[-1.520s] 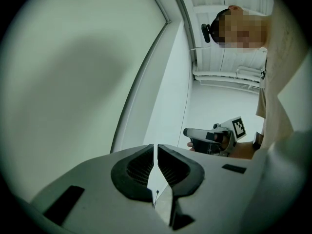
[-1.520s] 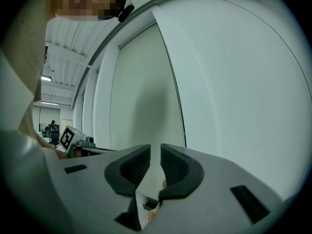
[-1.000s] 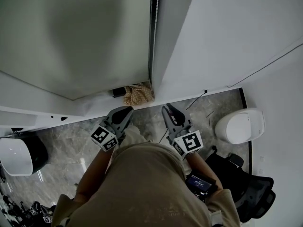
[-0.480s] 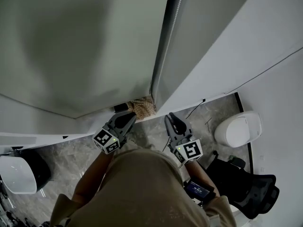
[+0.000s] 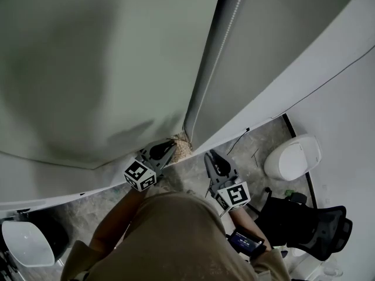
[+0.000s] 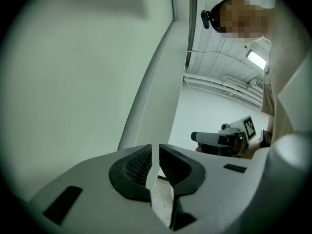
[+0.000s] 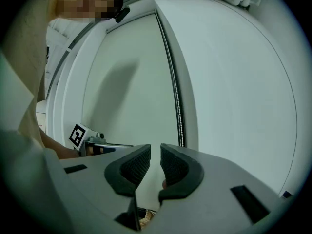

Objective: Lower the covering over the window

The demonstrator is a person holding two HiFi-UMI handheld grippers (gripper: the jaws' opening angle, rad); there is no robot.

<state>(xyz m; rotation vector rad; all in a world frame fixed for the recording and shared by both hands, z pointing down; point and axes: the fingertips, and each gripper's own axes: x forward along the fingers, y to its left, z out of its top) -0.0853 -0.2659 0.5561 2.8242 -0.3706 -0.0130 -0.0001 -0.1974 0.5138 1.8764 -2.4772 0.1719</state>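
A pale grey-green roller blind (image 5: 88,63) hangs ahead of both claws, its beaded chain (image 5: 226,40) between them. The left gripper (image 5: 166,151) has just eased its jaws apart, empty. The right gripper (image 5: 213,159) is narrowly parted, empty. A tan woven basket (image 5: 183,147) lies beside the left tips.

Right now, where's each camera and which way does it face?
Head view: on the head, steeply down the window covering to the floor; torso, arms.
Left gripper view: on the left hand-held gripper, along its empty jaws, just opening, at the covering; right hand-held gripper.
Right gripper view: likewise from that one; left one.
All share the covering.
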